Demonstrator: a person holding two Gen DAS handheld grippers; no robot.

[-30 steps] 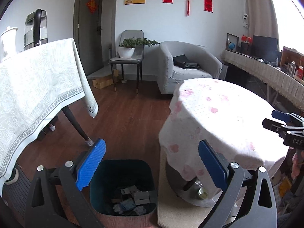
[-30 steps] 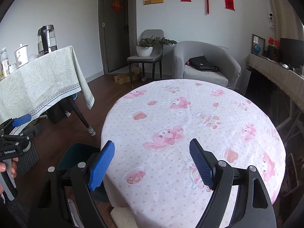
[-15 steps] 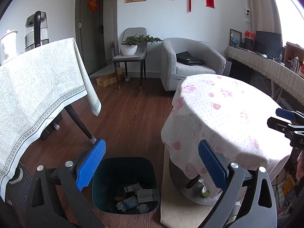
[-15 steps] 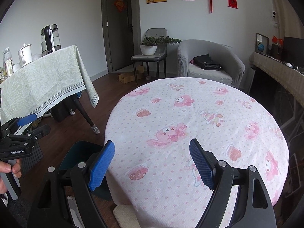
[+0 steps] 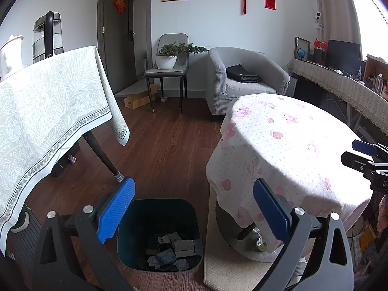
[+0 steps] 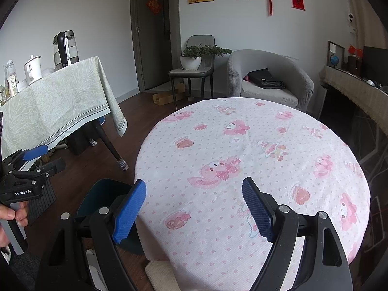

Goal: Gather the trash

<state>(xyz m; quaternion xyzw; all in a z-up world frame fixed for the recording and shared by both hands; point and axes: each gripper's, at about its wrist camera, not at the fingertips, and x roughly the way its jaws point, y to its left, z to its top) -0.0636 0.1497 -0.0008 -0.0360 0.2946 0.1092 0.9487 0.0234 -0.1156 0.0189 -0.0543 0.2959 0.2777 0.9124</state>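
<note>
A dark teal trash bin [image 5: 160, 232] stands on the wooden floor beside the round table. Crumpled paper and packaging trash [image 5: 173, 249] lie at its bottom. My left gripper [image 5: 191, 208] is open and empty, held above the bin. My right gripper [image 6: 194, 208] is open and empty, held over the near edge of the round table with the pink cartoon cloth [image 6: 254, 160]. The bin's rim [image 6: 104, 194] shows at the left in the right wrist view. The left gripper [image 6: 36, 160] also shows there at the far left, and the right gripper [image 5: 363, 155] shows in the left wrist view at the right edge.
A table with a pale green cloth [image 5: 48, 111] stands at the left, its dark leg [image 5: 101, 155] slanting to the floor. A kettle [image 6: 65, 48] and white pot [image 6: 32, 69] stand on it. A grey armchair [image 5: 245, 82], a chair with a plant [image 5: 169, 65] and a beige mat [image 5: 232, 262] are farther off.
Both grippers have risen and drawn back a little, so the bin and the round table sit lower and farther in view. Both stay open and empty.
</note>
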